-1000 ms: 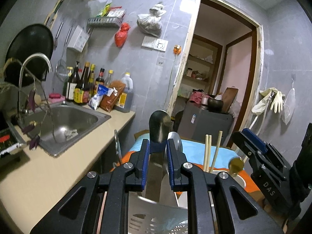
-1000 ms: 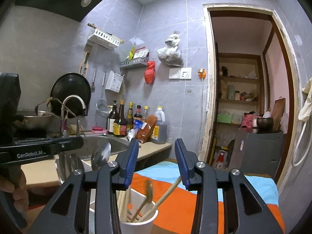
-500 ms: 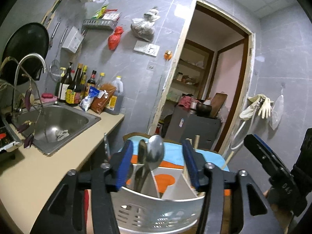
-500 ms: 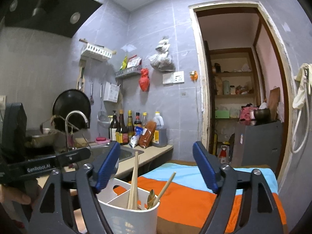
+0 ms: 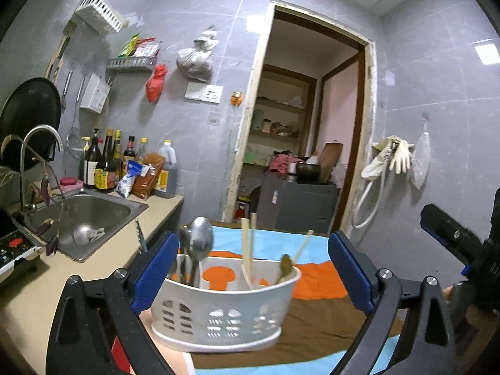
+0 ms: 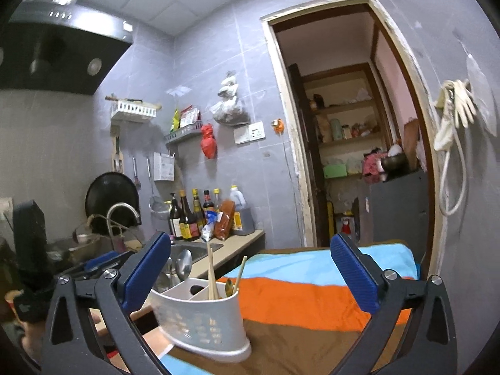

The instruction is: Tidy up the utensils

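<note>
Now utensil caddy (image 5: 218, 309) between spread left gripper (image 5: 253, 268)

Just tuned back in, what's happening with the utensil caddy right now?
Nothing is held. Both the left hand-held gripper and the right hand-held gripper have just been opening, jaws wide, with nothing pressed between the pads. The white caddy stands on the striped cloth, metal spoons in one end, chopsticks in the other.

Grey tiled walls (image 5: 193, 131) enclosed a small kitchen. A beige bench (image 5: 37, 293) held a steel sink (image 5: 93, 215), with sauce bottles (image 5: 106, 162) along its back edge. An open doorway (image 5: 300, 118) showed wooden shelves (image 6: 343, 125).
</note>
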Tool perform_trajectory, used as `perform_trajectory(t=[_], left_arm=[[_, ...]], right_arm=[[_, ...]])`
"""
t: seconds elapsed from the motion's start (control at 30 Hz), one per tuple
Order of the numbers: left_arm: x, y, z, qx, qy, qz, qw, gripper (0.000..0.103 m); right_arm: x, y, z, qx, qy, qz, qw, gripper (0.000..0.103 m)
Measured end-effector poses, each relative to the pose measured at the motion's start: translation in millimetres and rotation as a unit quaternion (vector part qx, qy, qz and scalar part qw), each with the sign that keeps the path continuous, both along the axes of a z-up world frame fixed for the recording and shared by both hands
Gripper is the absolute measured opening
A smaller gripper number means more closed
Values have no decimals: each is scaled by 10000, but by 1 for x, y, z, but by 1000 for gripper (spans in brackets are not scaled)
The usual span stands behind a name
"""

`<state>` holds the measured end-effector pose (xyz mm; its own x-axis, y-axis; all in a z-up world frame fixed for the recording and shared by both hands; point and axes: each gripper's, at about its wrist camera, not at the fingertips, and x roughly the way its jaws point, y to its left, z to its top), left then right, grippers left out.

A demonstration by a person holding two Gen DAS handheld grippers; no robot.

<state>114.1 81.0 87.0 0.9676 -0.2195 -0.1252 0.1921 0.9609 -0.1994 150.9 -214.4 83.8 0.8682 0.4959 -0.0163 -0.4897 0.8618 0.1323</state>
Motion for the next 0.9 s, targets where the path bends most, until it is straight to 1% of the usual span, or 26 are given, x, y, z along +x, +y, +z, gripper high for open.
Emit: perform_trajectory(t=[0.07, 0.23, 0.33, 0.43, 0.57, 0.67, 0.77, 0.83, 0.9], left_arm=[[-8, -5, 3, 54, -13, -55, 10000, 94], [-30, -16, 11, 146, -30, -181, 9997, 94], [-42, -23, 15, 236, -1, -224, 9995, 95], [-55, -31, 16, 366, 2, -260, 9990, 96], [-69, -38, 9, 486, 34, -224, 9986, 98], [-78, -41, -1, 417, 45, -208, 9989, 99], [-87, -45, -12, 464, -24, -90, 9989, 99], [-92, -47, -20, 503, -104, -2, 9987, 99], [-97, -47, -28, 502, -176, 104, 9985, 99]], right_arm=[[-14, -11, 9, 18, -2, -10, 10000, 103], [-54, -32, 35, -145, -92, -136, 9998, 103], [-73, -44, 48, -247, 6, -117, 9996, 103], [-88, -49, 49, -394, 102, -189, 9990, 103], [-106, -50, 31, -528, 83, -494, 9973, 103], [-114, -46, 8, -630, -52, -818, 9946, 103], [-118, -35, -18, -810, -181, -1206, 9892, 103], [-116, -30, -31, -849, -200, -1294, 9877, 103], [-111, -26, -46, -790, -109, -1273, 9887, 103]])
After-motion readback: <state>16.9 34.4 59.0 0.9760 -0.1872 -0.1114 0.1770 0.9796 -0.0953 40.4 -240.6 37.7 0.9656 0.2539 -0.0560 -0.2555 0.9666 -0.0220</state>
